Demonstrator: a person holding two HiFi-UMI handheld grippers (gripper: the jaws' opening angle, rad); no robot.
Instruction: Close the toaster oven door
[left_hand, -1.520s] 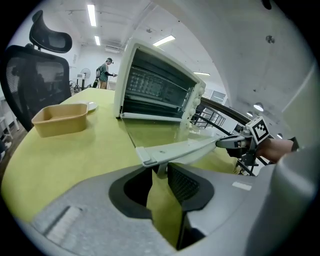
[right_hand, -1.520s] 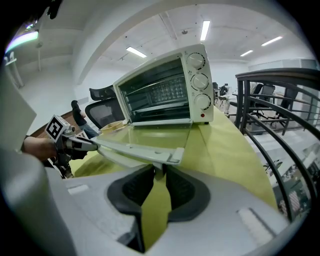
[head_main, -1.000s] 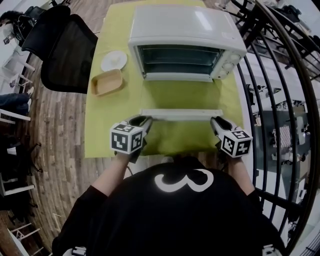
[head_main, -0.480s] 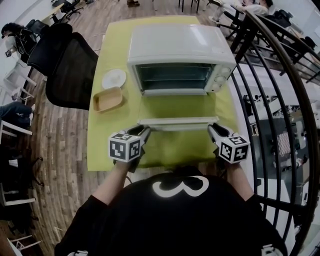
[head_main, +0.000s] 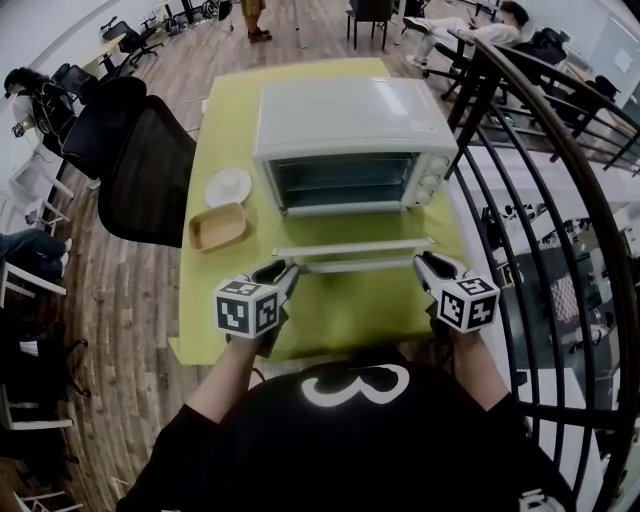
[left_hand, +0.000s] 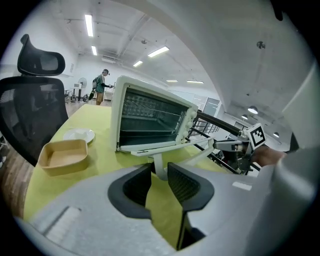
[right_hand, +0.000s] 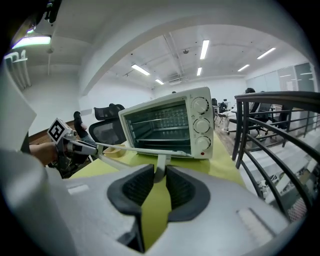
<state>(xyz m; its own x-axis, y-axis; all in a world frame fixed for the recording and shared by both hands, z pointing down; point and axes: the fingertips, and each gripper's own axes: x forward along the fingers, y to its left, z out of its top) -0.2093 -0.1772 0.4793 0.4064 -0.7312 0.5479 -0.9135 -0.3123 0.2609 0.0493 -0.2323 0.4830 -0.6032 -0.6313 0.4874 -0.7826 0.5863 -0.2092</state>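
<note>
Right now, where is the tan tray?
In the head view, the tan tray lies on the green table cover, left of the toaster oven and just nearer the person than the white plate.

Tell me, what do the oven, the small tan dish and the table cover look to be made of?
Oven: probably painted sheet metal, off-white, smooth with a soft sheen on top.
Tan dish: possibly wood or bamboo, though matte plastic is as likely; no grain can be made out.
Table cover: looks like cloth, yellow-green, matte, no reflections.
</note>
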